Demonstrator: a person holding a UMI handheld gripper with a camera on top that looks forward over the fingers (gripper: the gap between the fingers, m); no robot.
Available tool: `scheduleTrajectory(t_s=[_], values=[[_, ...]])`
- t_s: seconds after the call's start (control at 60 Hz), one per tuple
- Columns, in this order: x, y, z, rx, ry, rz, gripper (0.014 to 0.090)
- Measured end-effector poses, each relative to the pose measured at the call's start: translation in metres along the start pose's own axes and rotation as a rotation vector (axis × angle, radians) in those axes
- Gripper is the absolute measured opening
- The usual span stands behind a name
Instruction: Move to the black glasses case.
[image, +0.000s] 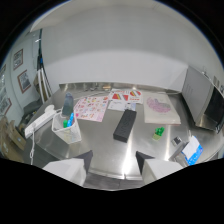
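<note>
Shiny metal table (107, 155) below; wide-spread gripper (114, 161) hangs short of the long black glasses case (125, 125), approach unfinished.

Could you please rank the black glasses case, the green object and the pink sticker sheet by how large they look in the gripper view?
1. Pink sticker sheet, largest.
2. Black glasses case, close behind and nearer the open fingers, so this order is unsure.
3. Green object, clearly smallest.

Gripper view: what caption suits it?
Open claw hovers over a metal table, black glasses case just ahead.
</note>
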Motion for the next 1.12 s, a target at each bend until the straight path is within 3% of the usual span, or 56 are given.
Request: scheduleTrajectory(t_s=[0.7,1.117], values=[[0.042,-0.062,0.169,0.003,0.097,-0.011,0.0842],[0.045,-0.062,0.197,-0.021,0.12,-0.002,0.0839]])
